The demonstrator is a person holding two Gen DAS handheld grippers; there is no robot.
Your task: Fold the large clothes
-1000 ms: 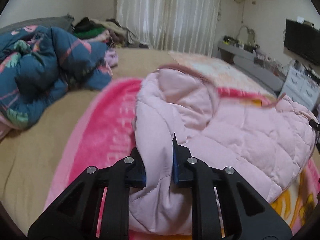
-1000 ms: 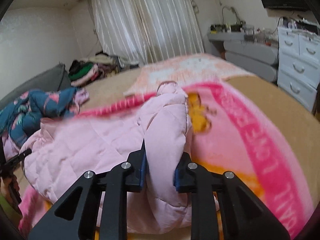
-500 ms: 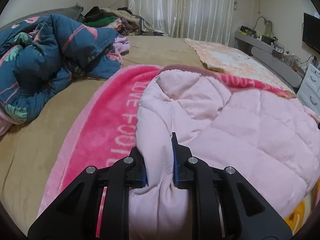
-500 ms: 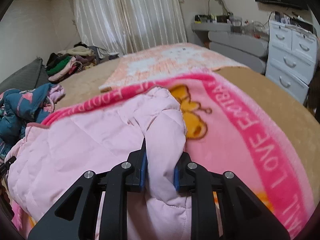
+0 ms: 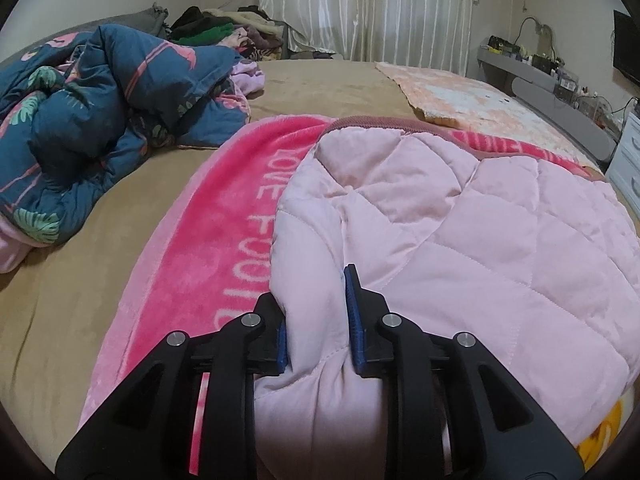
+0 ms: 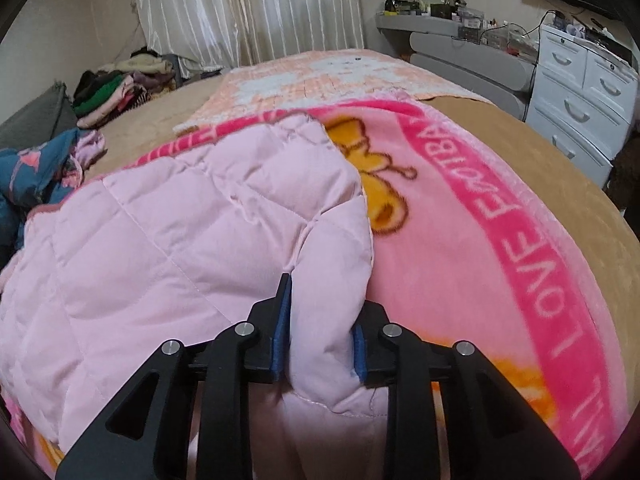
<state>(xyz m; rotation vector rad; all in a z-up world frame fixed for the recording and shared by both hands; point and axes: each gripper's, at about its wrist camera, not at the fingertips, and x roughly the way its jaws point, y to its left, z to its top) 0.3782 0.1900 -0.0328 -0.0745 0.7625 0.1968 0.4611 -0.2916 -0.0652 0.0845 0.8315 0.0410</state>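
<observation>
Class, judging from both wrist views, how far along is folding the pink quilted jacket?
Done: the pink quilted jacket lies doubled over on the pink blanket. In hand: both hand-held grippers, left and right, are opening, fabric between the jaws. Left: probably further folds.

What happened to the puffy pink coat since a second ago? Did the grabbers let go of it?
The pink coat came down and now lies spread flat on the pink blanket. The left gripper and right gripper sank with it. Their jaws are just opening, with folds of coat still between them. The blue quilt and the clothes pile stayed put.
</observation>
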